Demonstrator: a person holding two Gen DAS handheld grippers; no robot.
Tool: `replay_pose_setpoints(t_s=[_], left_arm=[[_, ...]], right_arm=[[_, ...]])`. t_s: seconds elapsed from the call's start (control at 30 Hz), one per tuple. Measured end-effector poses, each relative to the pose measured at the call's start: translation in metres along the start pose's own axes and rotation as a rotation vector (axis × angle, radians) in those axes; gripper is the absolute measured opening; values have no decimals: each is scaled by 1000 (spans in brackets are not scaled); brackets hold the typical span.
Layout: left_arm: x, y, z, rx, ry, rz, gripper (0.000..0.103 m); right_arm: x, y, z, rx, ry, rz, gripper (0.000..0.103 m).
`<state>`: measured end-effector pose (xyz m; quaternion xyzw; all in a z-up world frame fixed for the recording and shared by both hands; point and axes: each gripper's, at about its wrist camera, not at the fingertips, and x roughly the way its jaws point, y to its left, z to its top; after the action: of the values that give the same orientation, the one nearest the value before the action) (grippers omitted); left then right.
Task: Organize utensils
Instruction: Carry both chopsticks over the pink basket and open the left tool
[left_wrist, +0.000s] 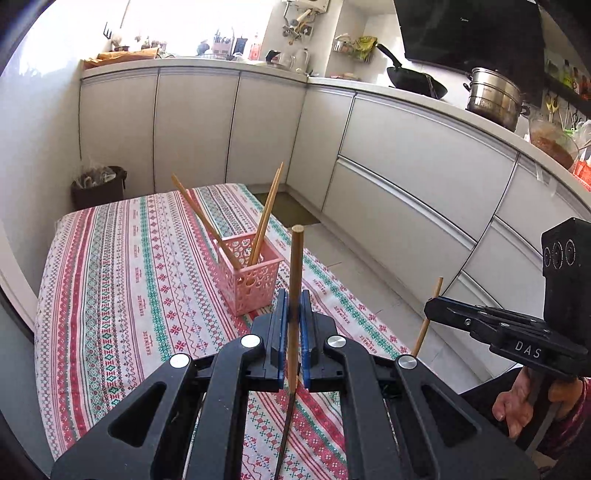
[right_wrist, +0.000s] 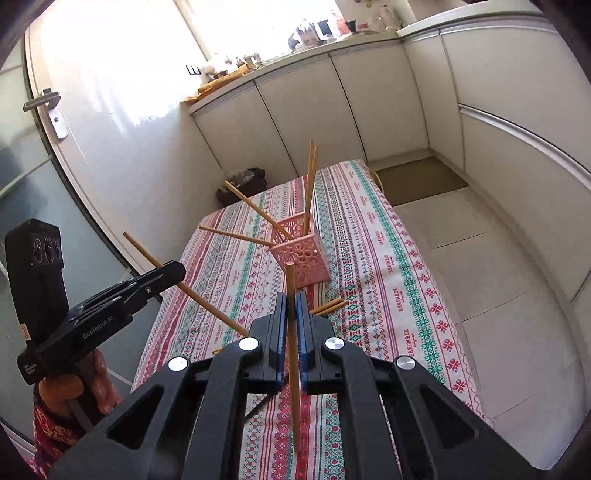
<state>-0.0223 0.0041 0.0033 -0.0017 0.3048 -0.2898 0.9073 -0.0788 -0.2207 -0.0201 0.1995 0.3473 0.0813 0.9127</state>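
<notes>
Chopsticks fill both claws: the left gripper (left_wrist: 294, 312) is clamped on a brown chopstick (left_wrist: 295, 280) that stands nearly upright between its blue pads, blunt end up and its darker tip running down toward the camera, while the right gripper (right_wrist: 294, 312) pinches a paler chopstick (right_wrist: 292, 332) in the same way, long axis close to vertical, top end just above the fingertips. Seen from the right wrist view, the left-hand stick instead slants up and away to the left. Ahead of both, a pink perforated basket (left_wrist: 255, 280) stands on the tablecloth (left_wrist: 129, 277), which is striped in red, green and white cross-stitch patterns. Inside the basket, several chopsticks (left_wrist: 264, 218) lean outward in different directions: two rise steeply together, the others tilt left over the rim. Two more loose chopsticks (right_wrist: 330, 306) lie flat on the cloth just beside the right gripper's fingers, near the basket. Around the table run white cabinets (left_wrist: 406, 166) under a pale counter carrying a black wok (left_wrist: 413, 79) and a steel pot (left_wrist: 493, 96); a dark bin (left_wrist: 98, 186) sits in the far corner, and a door handle (right_wrist: 42, 99) shows at the left.
</notes>
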Motion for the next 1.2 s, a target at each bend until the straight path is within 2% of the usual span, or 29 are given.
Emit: replay_pose_setpoints(t_s=[0.23,0.67,0.93,1.03,1.2], left_arm=[[-16,-4,26,-16,-110,0,5],[-35,-9,90,-40,-275,50,5],[-4,-7,130,-29,-321,136,5],[18,0,135,-18,-316,196,5],[59,22,133,-39,-282,238,5]], right_arm=[[-15,1,31,18,-80,22,6],[-43,3,110,38,-292,81,6],[-27,3,142,36,-408,79,6],[-11,0,148,36,-423,73,6],[21,-3,157,21,-446,50,6]])
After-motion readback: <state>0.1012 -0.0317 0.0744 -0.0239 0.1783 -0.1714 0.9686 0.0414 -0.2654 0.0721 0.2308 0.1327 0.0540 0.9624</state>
